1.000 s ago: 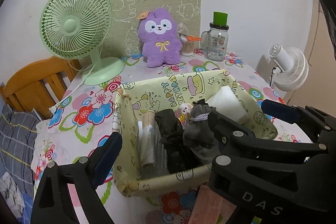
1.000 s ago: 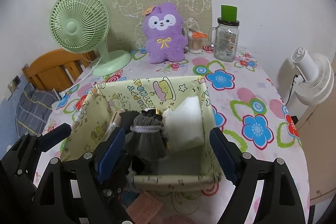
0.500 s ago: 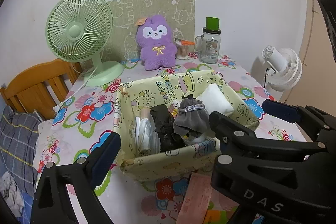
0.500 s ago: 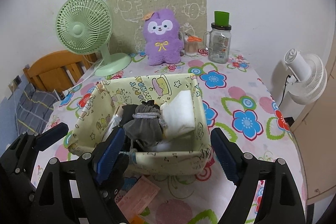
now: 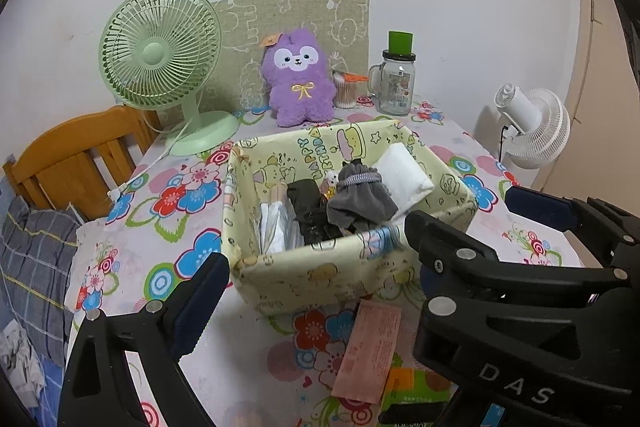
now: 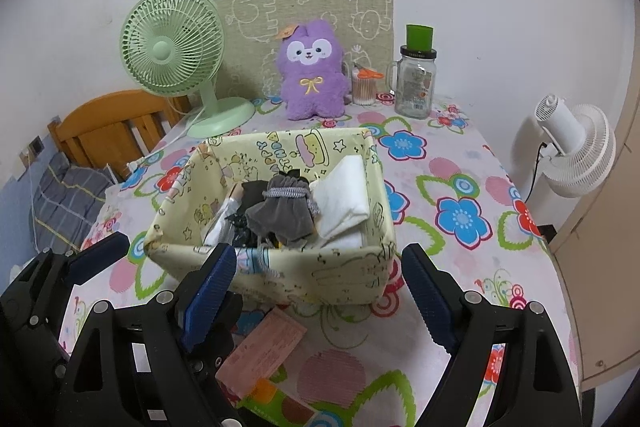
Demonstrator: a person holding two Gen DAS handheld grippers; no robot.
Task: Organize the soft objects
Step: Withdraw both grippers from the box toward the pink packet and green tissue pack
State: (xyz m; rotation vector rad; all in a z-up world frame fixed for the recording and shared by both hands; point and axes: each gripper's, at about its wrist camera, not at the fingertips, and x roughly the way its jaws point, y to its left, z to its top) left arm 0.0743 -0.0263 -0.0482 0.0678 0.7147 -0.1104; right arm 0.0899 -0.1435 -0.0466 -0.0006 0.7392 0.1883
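Note:
A yellow printed fabric basket [image 5: 320,275] [image 6: 320,275] stands mid-table. Inside it lie a grey drawstring pouch [image 5: 360,199] [image 6: 284,211], a folded white cloth [image 5: 404,175] [image 6: 344,199], a black item [image 5: 308,203] and a pale bundle [image 5: 276,223]. A purple plush toy [image 5: 300,79] [image 6: 314,75] sits upright against the back wall. My left gripper [image 5: 312,287] is open just short of the basket's front wall. Beside it on the right, my right gripper [image 6: 316,279] [image 5: 476,219] is open too. Neither holds anything.
At the back stand a green desk fan [image 5: 160,55], a glass jar with a green lid [image 5: 396,83] and a cotton-swab pot [image 5: 346,91]. A pink paper slip [image 6: 260,351] lies before the basket. A white fan [image 6: 572,147] stands past the right edge, a wooden chair [image 5: 80,155] on the left.
Both grippers have drawn back from the basket, which now sits farther off. The pink slip and more tablecloth have come into view. The basket's contents have not moved.

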